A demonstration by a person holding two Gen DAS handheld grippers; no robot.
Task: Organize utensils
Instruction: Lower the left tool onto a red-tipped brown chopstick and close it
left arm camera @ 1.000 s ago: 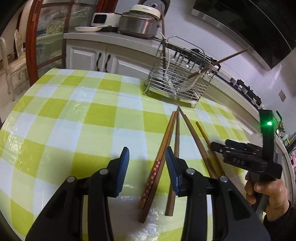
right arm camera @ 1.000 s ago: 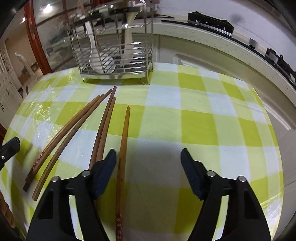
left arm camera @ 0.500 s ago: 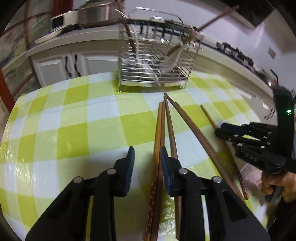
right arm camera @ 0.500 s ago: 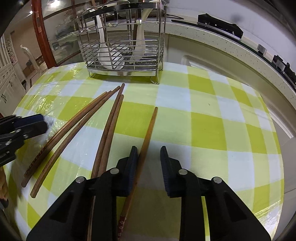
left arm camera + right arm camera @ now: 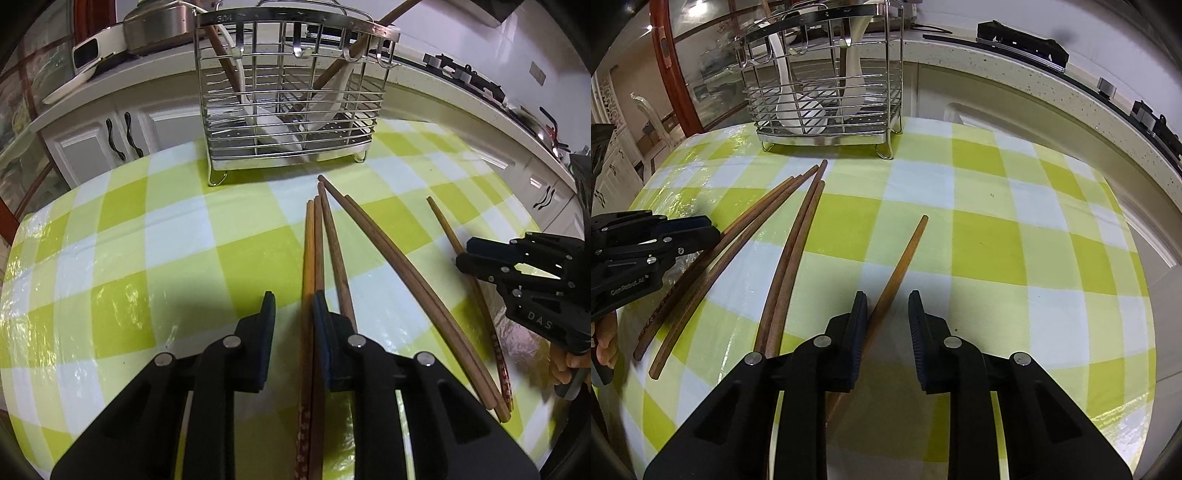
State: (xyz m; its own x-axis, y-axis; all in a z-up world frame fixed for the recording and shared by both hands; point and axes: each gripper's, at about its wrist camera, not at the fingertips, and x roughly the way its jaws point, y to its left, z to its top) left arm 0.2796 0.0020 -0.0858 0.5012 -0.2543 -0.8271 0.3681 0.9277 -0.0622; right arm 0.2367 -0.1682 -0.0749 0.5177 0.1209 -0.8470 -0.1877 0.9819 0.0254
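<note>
Left wrist view: the left tool is seen low over the checked worktop with its jaws at a narrow gap. A pair of light chopsticks runs between them, close against the right pad; whether the pads are pressing yet cannot be told. The pair's long axis lies almost straight ahead of the tool, its far tips pointing at the wire utensil rack, which stands beyond with white spoons and some wooden pieces already in it. A single darker chopstick lies just beside the pair, outside the right pad, and two more fan away to the right.

In the right wrist view the right tool is also narrowed but not closed. One light chopstick passes beside its left pad and slants forward and to the right, so it is off centre in the gap.

The left tool is judged the better placed, since its pair is aligned with both the jaws and the rack; a lift and forward carry should be enough. The risk is judged to be the neighbouring dark stick being dragged along.
</note>
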